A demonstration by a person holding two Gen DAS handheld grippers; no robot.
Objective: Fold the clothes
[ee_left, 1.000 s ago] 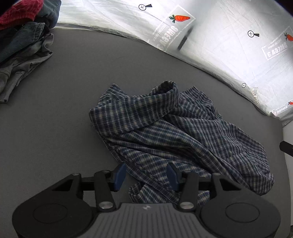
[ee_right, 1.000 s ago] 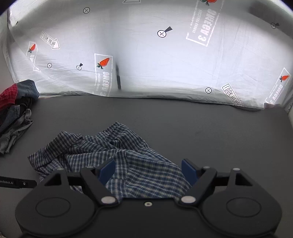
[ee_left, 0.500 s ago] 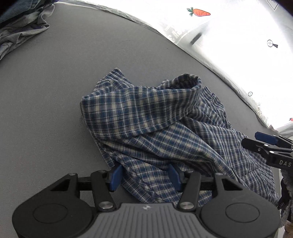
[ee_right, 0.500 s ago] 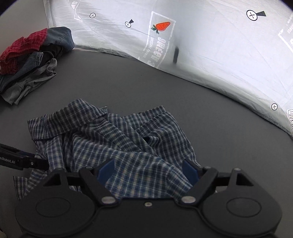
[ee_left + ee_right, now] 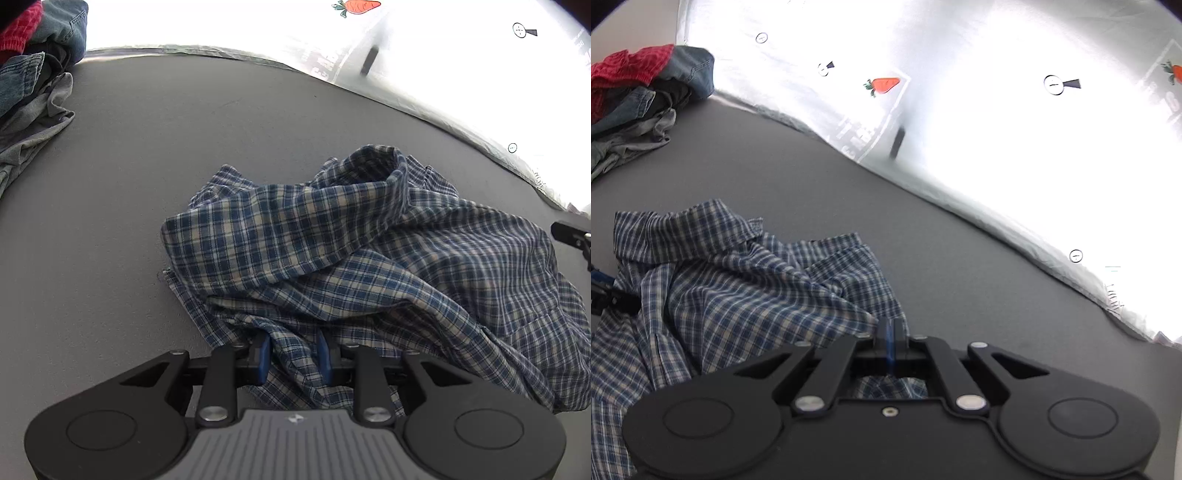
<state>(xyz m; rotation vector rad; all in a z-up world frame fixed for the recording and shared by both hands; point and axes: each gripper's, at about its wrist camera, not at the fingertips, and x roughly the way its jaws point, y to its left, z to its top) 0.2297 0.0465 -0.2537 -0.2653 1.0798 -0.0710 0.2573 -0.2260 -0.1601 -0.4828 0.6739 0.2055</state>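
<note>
Your blue-and-cream checked cotton shirt (image 5: 369, 266) lies in a rumpled heap on the grey padded table (image 5: 147, 166), collar bunched at the far side, nowhere near flat. Your left gripper (image 5: 293, 354) has its blue pads narrowed around a fold at the shirt's near edge, with cloth between them; they look to be pinching it, though a gap shows. Your right gripper (image 5: 888, 339) has its pads pressed together at the shirt's right-hand edge, with checked cloth running beneath them, so it appears clamped on that hem.

You seem to be at the spreading step: both tools have an edge in hand. Next, judge whether both grips are sound, then lift and draw the two edges apart so the shirt opens flat. Mind the pile of denim and red clothes (image 5: 639, 96) at the far left.
</note>
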